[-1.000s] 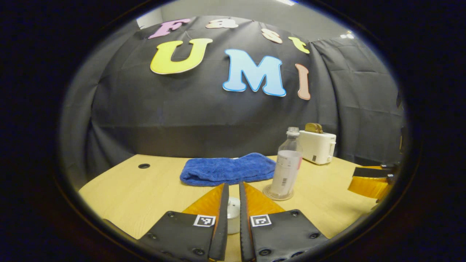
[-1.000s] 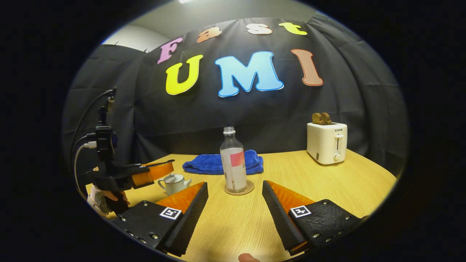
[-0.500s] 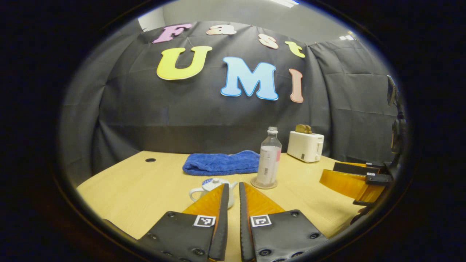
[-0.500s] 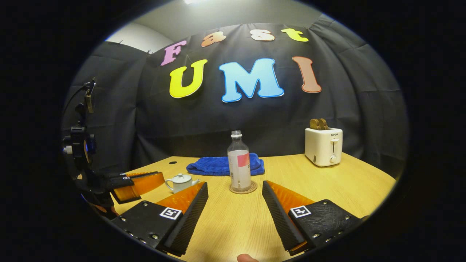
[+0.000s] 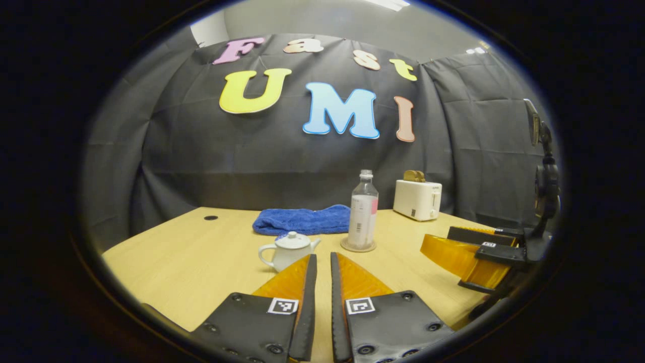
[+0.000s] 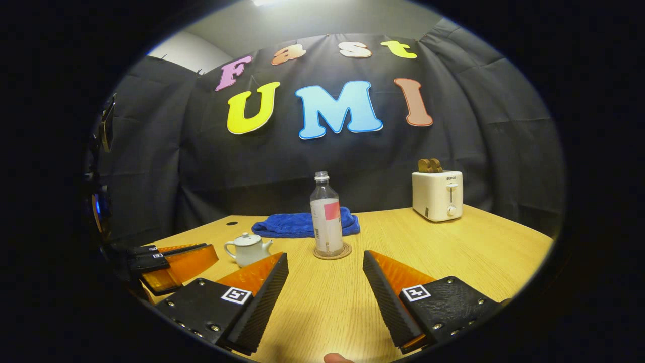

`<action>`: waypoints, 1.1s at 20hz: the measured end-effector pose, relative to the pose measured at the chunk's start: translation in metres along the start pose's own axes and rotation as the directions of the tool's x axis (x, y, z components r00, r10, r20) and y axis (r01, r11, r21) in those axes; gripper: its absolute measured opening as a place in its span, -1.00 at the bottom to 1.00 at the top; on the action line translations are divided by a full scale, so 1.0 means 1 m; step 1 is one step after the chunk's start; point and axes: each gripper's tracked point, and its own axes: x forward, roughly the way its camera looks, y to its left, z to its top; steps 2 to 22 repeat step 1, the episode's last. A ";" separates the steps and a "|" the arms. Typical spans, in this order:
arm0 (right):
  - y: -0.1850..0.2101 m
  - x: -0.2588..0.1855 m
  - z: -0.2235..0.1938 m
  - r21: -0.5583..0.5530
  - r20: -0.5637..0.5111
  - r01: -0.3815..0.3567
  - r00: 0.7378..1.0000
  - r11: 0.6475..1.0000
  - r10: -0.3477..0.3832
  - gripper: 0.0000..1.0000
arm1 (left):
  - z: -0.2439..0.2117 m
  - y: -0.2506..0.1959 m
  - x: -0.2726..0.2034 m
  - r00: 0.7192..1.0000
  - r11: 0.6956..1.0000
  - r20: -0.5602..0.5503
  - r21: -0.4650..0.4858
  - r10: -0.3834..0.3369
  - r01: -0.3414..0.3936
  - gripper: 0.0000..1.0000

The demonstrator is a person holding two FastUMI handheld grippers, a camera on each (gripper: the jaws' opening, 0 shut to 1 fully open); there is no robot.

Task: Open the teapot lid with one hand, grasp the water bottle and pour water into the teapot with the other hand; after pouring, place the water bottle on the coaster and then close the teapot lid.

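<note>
Tabletop: light wood grain, one small round hole near the far left edge.

Teapot: white, lid seated on top with its knob upright. It stands on the tabletop just beyond my left fingers, apart from them, spout pointing toward the bottle. In the right gripper view it sits left of centre, handle to the left.

Water bottle: clear plastic, labelled, no cap visible on its neck. It stands upright on the coaster, a round flat disc, to the right of the teapot and in front of the towel. In the left gripper view the bottle and coaster lie right of centre.

Towel: blue, folded, lying behind the teapot and bottle near the booth wall.

Toaster: white, two brown slices standing in its slots, at the far right of the tabletop, well apart from the bottle.

My left gripper: fingers clenched almost together, a thin gap between them, nothing held. It hovers over the near tabletop.

My right gripper: fingers released and spread wide, nothing between them, aimed toward the bottle and well short of it.
</note>
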 end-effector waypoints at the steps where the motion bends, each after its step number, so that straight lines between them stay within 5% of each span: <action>1: -0.001 0.000 -0.002 -0.011 0.002 0.011 1.000 1.000 -0.011 0.85 | -0.002 0.000 0.001 1.000 1.000 -0.002 -0.002 0.003 -0.003 -0.61; 22: -0.001 0.000 -0.002 -0.011 0.002 0.011 1.000 1.000 -0.011 0.85 | -0.002 0.000 0.001 1.000 1.000 -0.002 -0.002 0.003 -0.003 -0.61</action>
